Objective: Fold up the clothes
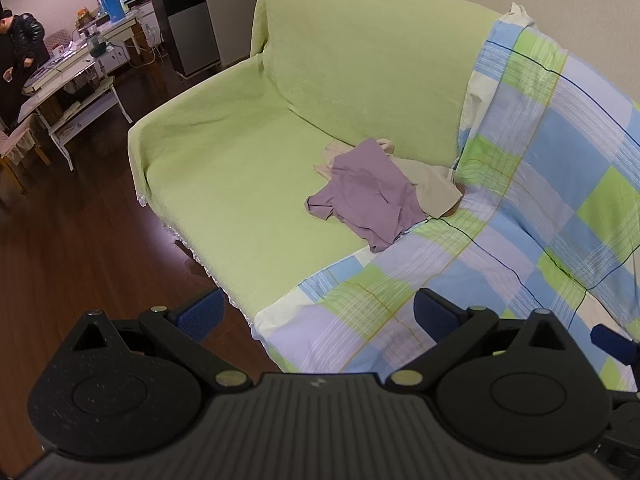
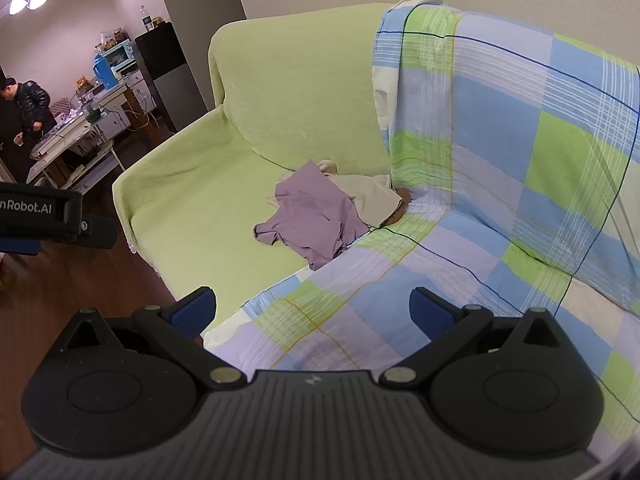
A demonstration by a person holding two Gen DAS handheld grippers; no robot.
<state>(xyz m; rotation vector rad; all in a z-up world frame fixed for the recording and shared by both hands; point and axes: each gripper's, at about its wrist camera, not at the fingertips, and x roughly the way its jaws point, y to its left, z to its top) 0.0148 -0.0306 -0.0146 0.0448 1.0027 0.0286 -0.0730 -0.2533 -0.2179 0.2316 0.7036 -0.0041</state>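
Left gripper [image 1: 318, 314] "nRobot.AI" label, both grippers' jaws apart, right gripper [image 2: 312, 310], purple shirt [image 2: 310, 216] crumpled on sofa [image 2: 208, 200].

green sofa cover [image 1: 224, 168] | checked sheet [image 2: 520, 168] | fridge [image 1: 188, 16] | blue kettle [image 1: 111, 2] | cluttered table [image 1: 72, 68]

A: Where do the wrist cameras look from?
B: Both sit high, well back from the green-covered sofa [image 1: 224, 168], facing down along it.
A: Shared?
B: The crumpled purple garment [image 1: 368, 196] [image 2: 316, 216].
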